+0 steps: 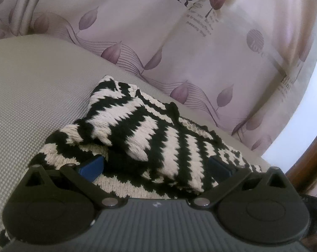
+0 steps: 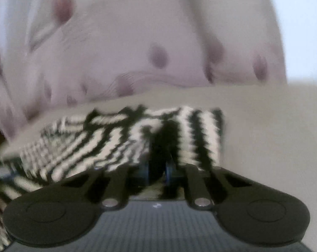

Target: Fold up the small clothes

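While the left hand-held gripper point(image 1: 156, 163) sits wide open around the knit point(image 1: 150, 130), bunched at the cushion's point(image 1: 32, 96) far edge, the right hand-held gripper point(image 2: 157, 171) is pinched nearly closed on a knit fold, probably to drag it over.

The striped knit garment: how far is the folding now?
Done: one flap of the striped knit garment already lies folded over. In hand: the right gripper is shut on its edge; the left gripper stands open around it. Left: flattening the bunched heap on the grey cushion.
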The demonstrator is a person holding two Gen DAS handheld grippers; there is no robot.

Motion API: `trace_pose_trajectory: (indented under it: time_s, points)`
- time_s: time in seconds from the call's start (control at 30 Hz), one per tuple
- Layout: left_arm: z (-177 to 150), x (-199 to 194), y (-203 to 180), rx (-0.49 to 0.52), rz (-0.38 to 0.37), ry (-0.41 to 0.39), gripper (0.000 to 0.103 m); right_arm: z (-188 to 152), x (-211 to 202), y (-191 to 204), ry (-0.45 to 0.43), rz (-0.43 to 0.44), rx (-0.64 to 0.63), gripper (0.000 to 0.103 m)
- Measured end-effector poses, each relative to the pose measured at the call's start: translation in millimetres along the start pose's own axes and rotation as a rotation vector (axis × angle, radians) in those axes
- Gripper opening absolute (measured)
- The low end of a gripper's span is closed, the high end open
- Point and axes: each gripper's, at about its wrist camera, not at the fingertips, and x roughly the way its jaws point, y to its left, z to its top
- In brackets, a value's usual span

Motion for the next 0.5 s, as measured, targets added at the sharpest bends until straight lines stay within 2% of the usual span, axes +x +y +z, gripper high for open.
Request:
trace_pose_trajectory:
  time_s: [0.1, 0.2, 0.23, 0.37, 0.4, 0.43, 0.5]
  points:
    - [0, 0, 0, -0.003, 0.0, 0.001, 0.103, -5, -3, -24, 0.012, 0.11, 0.125, 0.02]
    - [0, 0, 0, -0.004, 0.002, 0.002, 0.103, -11, 0, -28, 0.017, 0.15, 0.166, 0.04]
    - [0, 0, -1, -0.004, 0.003, 0.002, 0.103, -12, 1, -29, 0.012, 0.163, 0.175, 0.042]
    - [0, 1, -1, -0.004, 0.004, 0.006, 0.103, -8, 14, -28, 0.035, 0.173, 0.177, 0.043]
    - [0, 1, -1, -0.004, 0.004, 0.006, 0.103, -7, 17, -25, 0.044, 0.16, 0.158, 0.036]
    - [0, 1, -1, -0.004, 0.004, 0.006, 0.103, -5, 18, -23, 0.047, 0.139, 0.134, 0.015]
    - [0, 1, 0, -0.004, 0.005, 0.005, 0.103, 2, 22, -17, 0.041, 0.123, 0.11, 0.012]
